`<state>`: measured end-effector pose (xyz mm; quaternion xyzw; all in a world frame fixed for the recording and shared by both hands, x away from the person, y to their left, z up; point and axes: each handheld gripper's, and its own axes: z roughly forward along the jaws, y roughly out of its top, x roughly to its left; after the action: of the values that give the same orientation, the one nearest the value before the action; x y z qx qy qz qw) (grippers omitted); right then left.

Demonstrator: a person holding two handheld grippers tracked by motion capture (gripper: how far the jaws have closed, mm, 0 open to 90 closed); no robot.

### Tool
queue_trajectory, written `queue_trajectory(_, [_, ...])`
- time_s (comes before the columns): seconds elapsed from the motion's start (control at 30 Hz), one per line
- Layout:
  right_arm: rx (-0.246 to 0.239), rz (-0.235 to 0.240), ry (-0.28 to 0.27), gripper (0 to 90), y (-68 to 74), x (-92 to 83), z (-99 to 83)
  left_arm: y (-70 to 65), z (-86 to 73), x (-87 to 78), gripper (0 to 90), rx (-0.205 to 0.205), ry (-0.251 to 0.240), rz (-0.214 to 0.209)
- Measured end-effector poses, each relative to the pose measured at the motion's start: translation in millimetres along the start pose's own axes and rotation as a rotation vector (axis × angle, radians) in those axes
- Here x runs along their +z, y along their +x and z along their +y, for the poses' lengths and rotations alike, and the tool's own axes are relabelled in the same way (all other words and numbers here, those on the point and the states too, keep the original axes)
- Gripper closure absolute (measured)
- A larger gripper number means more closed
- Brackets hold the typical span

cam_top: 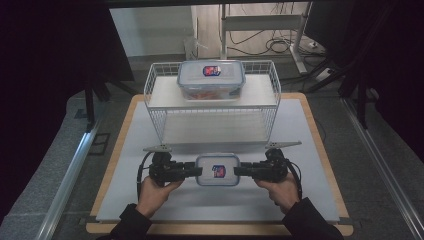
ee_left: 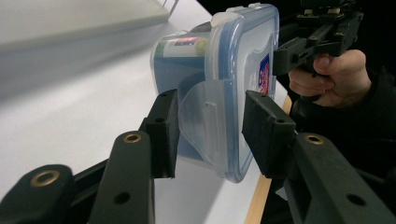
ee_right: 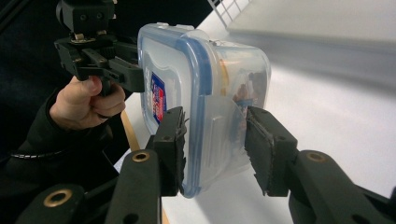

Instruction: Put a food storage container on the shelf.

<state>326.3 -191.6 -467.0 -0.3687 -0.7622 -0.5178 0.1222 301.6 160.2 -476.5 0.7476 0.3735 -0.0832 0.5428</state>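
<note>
A clear food box with a blue-rimmed lid and a red and blue label (cam_top: 217, 170) is held level between both grippers, low over the front of the table. My left gripper (cam_top: 197, 171) is shut on the box's left end. In the left gripper view its pads (ee_left: 261, 128) clamp the box (ee_left: 224, 60) over its clear latch flap, one on the lid and one on the base. My right gripper (cam_top: 237, 171) is shut on the opposite end. The right gripper view has its pads (ee_right: 261, 144) squeezing the box (ee_right: 210, 70) the same way. Food shows through the wall.
A white wire shelf rack (cam_top: 156, 92) stands behind the held box at mid-table. A second, similar lidded box (cam_top: 211, 80) with orange contents sits on its top shelf. The grey mat (cam_top: 300, 150) covers the wood-edged table. Desk legs and cables lie beyond.
</note>
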Motion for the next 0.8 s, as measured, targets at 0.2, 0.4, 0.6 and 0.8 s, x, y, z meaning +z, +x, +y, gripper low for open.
queue_trajectory(0.2, [-0.034, -0.001, -0.005, 58.9, 8.8, -5.2, 23.4, -5.5, 20.6, -11.0, 57.2, 0.025, -0.022, 0.008])
queue_trajectory(0.4, [-0.052, 0.007, -0.029, 58.9, 14.4, -7.8, 46.0, -9.2, 39.4, -20.4, 57.3, 0.037, -0.035, 0.023])
queue_trajectory(0.6, [-0.055, 0.011, -0.05, 58.9, 17.5, -10.0, 66.0, -9.3, 59.8, -27.2, 57.3, 0.04, -0.04, 0.025])
queue_trajectory(0.8, [-0.057, 0.01, -0.061, 58.8, 20.8, -13.0, 88.0, -9.6, 77.8, -33.2, 57.3, 0.046, -0.059, 0.03])
